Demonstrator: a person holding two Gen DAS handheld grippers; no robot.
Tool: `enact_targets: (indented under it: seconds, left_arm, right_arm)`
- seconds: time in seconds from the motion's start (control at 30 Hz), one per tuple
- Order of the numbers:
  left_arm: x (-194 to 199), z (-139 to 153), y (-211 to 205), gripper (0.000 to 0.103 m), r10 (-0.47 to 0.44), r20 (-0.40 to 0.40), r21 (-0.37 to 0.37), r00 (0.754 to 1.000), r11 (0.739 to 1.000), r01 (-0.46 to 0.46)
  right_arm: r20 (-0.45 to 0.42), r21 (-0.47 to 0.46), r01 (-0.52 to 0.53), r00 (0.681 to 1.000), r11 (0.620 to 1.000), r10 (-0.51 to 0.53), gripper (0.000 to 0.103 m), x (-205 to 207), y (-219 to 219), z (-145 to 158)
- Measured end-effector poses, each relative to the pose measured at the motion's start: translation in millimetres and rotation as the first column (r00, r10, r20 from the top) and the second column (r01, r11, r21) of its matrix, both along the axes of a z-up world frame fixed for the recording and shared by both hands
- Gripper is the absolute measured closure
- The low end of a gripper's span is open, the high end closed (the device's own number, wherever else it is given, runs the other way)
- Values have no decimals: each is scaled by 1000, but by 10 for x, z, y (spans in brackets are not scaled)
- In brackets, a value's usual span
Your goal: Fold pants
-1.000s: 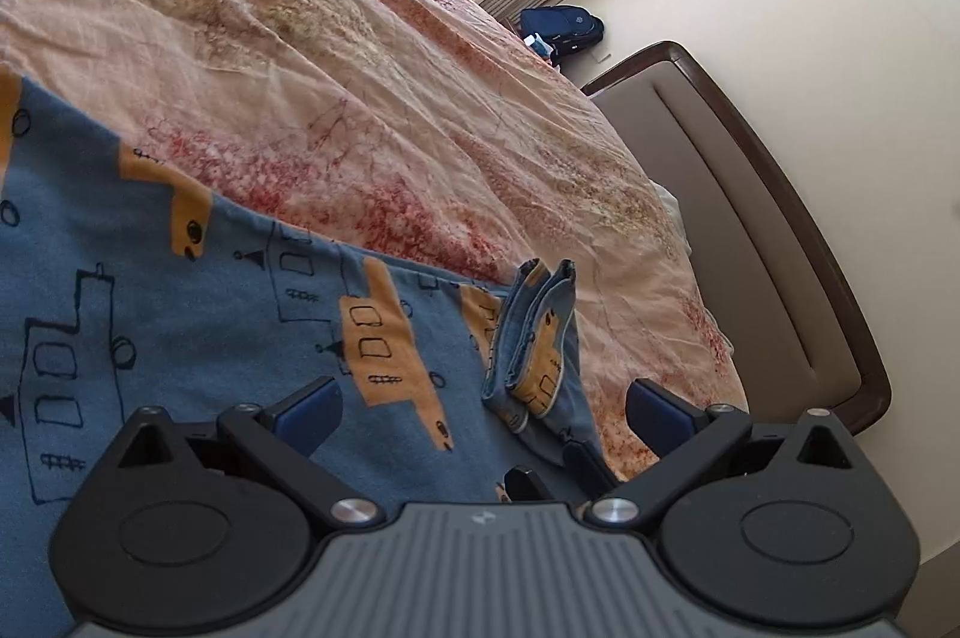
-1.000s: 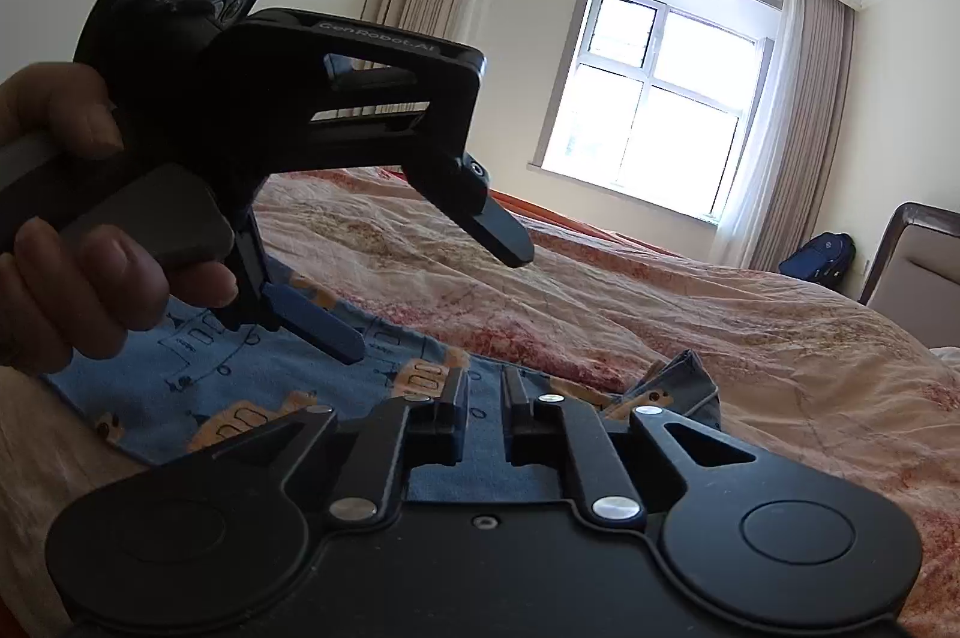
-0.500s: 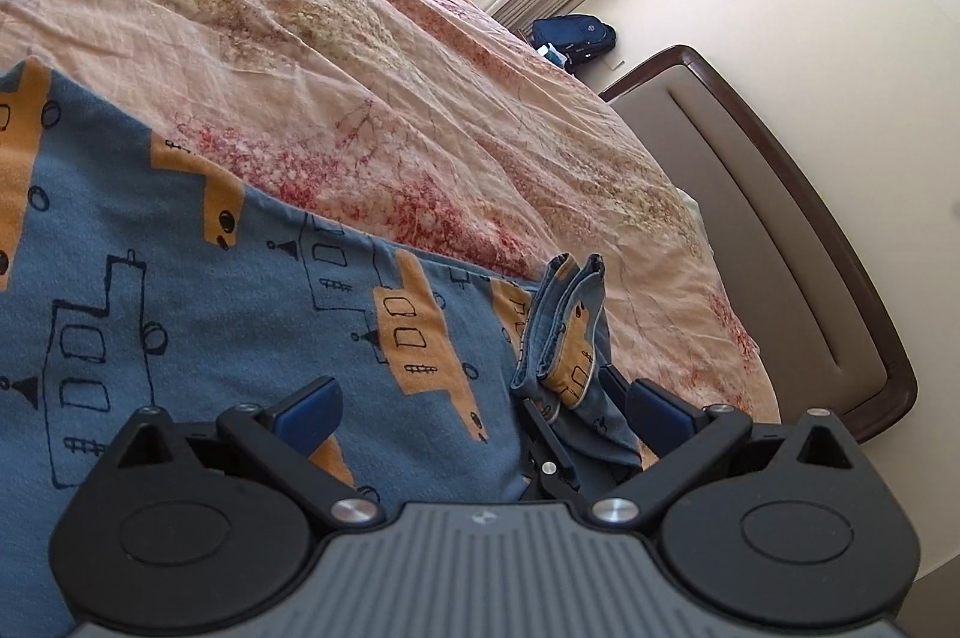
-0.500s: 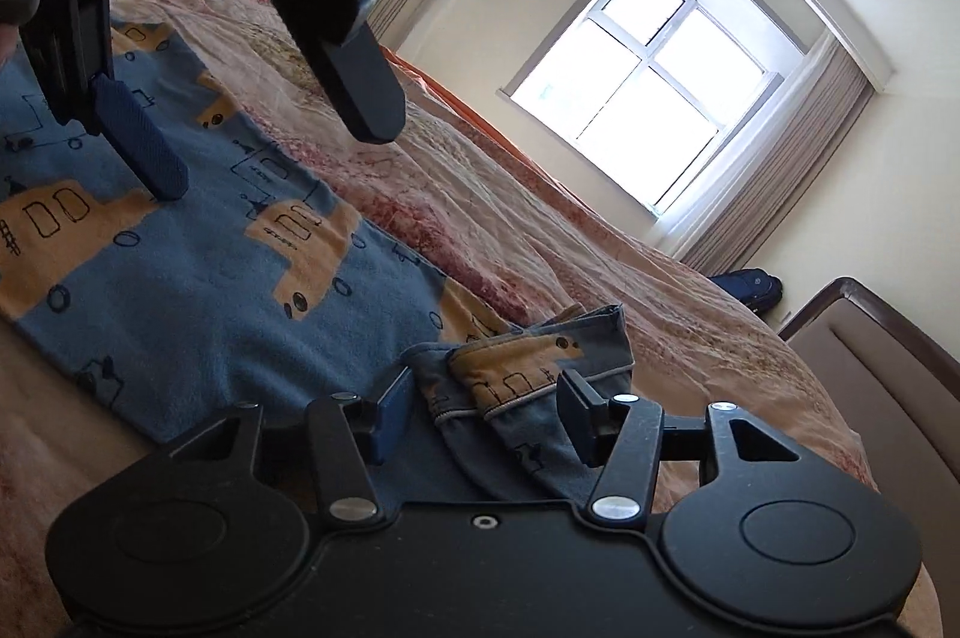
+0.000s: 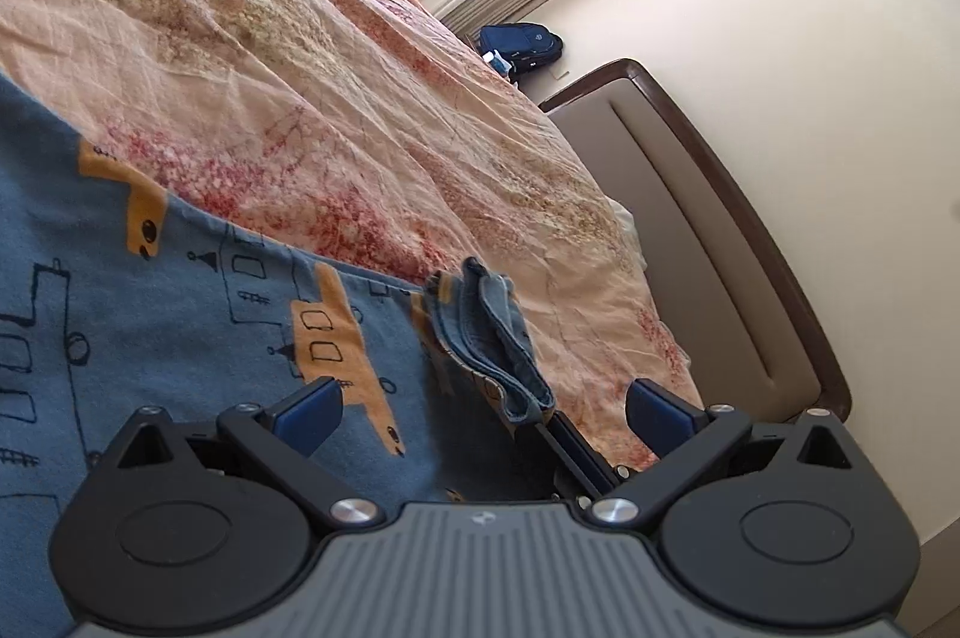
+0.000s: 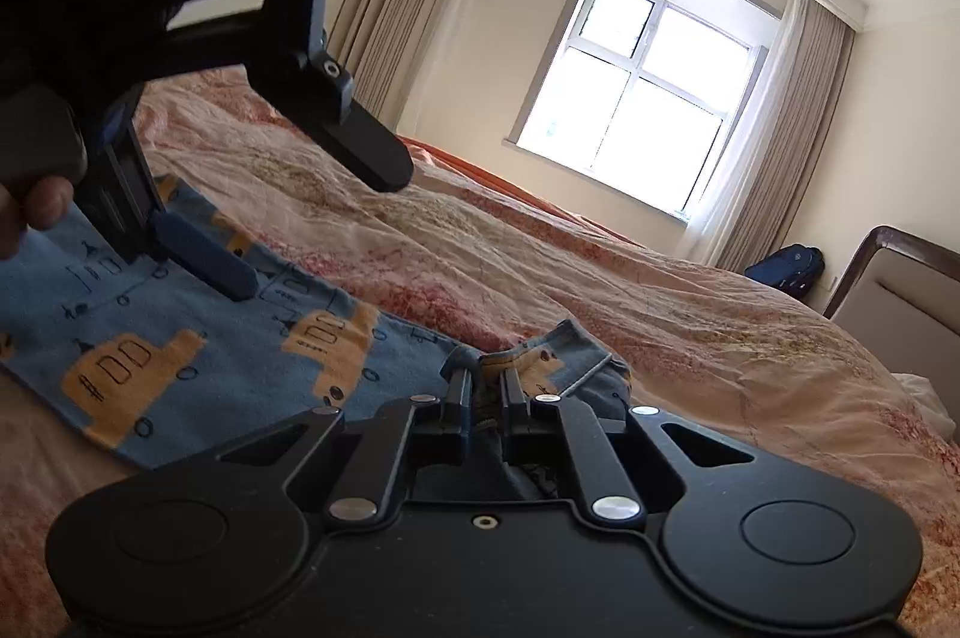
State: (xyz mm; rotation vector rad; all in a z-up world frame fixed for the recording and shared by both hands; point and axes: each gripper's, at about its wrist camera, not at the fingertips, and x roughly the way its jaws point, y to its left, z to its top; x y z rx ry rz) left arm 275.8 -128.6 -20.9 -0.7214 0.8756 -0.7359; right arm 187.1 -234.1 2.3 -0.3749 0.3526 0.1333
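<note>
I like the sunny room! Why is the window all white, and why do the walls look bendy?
Right wrist view: the window is washed out by daylight glare, nothing outside shows; fisheye curves the ceiling edge. Left wrist view: the headboard bows, and the corners go dark. The pants stay sharp in both.

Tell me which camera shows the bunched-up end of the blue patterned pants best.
Left wrist view: the bunched end of the blue patterned pants stands unobstructed against the bedspread. In the right wrist view the right gripper, shut on it, partly hides it.

Left tongs [image 5: 483, 407] spread wide over pants [image 5: 180, 338]

Bunched cuff [image 5: 486, 338] between the fingers (right tongs [image 5: 570, 449] grip it), bed [image 5: 300, 68] beyond.
</note>
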Motion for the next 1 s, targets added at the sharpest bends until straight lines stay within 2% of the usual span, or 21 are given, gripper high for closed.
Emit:
enact_targets:
  seconds: [0.07, 0.17, 0.2, 0.23, 0.3, 0.4, 0.53, 0.67, 0.77, 0.83, 0.9, 1.0]
  left_arm:
    - [-9, -104, 7, 1, -13, -38, -64, 999, 998, 10]
    - [-77, -258, 25, 1, -2, -85, -115, 996, 993, -8]
    - [-113, -305, 44, 4, 9, -92, -130, 996, 991, -21]
    - [-156, -336, 62, 7, 31, -90, -132, 995, 990, -43]
    - [-229, -352, 72, 19, 66, -67, -105, 996, 992, -73]
    - [-308, -339, 60, 28, 89, -26, -69, 996, 994, -90]
    - [-329, -346, 37, 29, 96, -48, -43, 994, 994, -98]
    - [-374, -402, 56, 25, 105, -66, -67, 992, 992, -110]
    - [-358, -446, 67, 26, 122, -90, -75, 988, 989, -129]
    - [-339, -451, 60, 32, 143, -107, -70, 984, 986, -151]
    - [-324, -449, 43, 52, 158, -113, -60, 981, 984, -165]
    - [-320, -475, 25, 72, 177, -119, -47, 977, 982, -184]
  right_arm:
    - [16, 92, -33, 999, 995, 31, 96, -162, 11, 139]
    - [23, 181, -84, 996, 980, 82, 97, -390, 79, 248]
    - [17, 201, -94, 996, 975, 93, 97, -437, 102, 246]
    - [2, 216, -107, 994, 971, 109, 98, -501, 142, 229]
    - [-18, 213, -100, 994, 972, 107, 98, -559, 202, 148]
    - [-62, 240, -68, 994, 968, 85, 98, -569, 200, 17]
    - [-76, 265, -44, 995, 963, 67, 98, -596, 176, -37]
    - [-65, 302, -31, 997, 953, 53, 98, -618, 126, -31]
    - [-56, 357, -26, 997, 934, 49, 100, -635, 83, -27]
    - [-57, 380, -24, 997, 925, 49, 102, -642, 64, -26]
    - [-61, 383, -23, 997, 924, 50, 103, -649, 68, -36]
    - [-76, 377, -17, 996, 926, 50, 103, -625, 85, -53]
